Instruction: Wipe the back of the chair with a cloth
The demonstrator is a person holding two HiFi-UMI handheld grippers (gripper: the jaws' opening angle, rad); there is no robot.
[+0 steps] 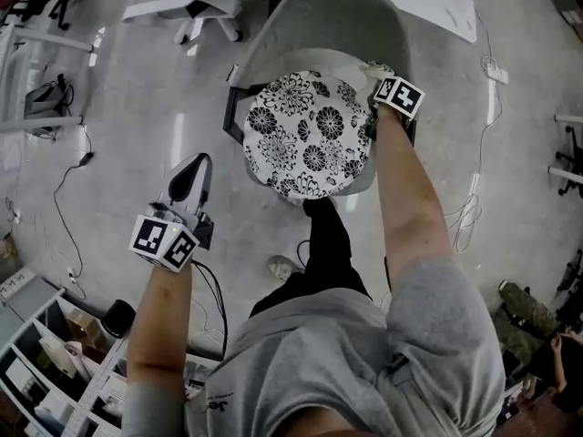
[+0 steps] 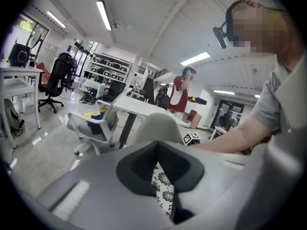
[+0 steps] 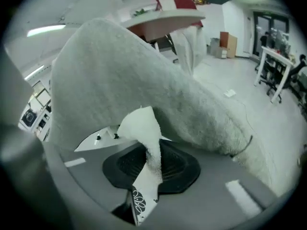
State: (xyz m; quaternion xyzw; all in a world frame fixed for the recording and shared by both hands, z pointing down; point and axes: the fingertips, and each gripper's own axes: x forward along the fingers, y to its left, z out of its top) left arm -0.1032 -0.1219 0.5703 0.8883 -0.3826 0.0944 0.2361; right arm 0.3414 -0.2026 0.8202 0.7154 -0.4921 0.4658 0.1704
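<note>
- Can't read the tiny print on the shirt (image 1: 364,353).
- Reaching out, arm straight, right gripper (image 3: 151,147) clamped on cloth (image 3: 143,128), pressed against chair back (image 3: 144,66), right side.
- Holding left gripper (image 2: 158,163) low, jaws together on nothing, well apart from chair.

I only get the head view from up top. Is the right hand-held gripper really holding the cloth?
Observer: Yes. In its own view the right hand-held gripper is shut on a white cloth, right by the fuzzy grey chair back.
Operator: Is the other one holding anything?
Observer: No. The left hand-held gripper has its jaws together with nothing between them.
Operator: Is anybody else in the room?
Observer: Yes, a person in a red top stands beyond the white table.
</note>
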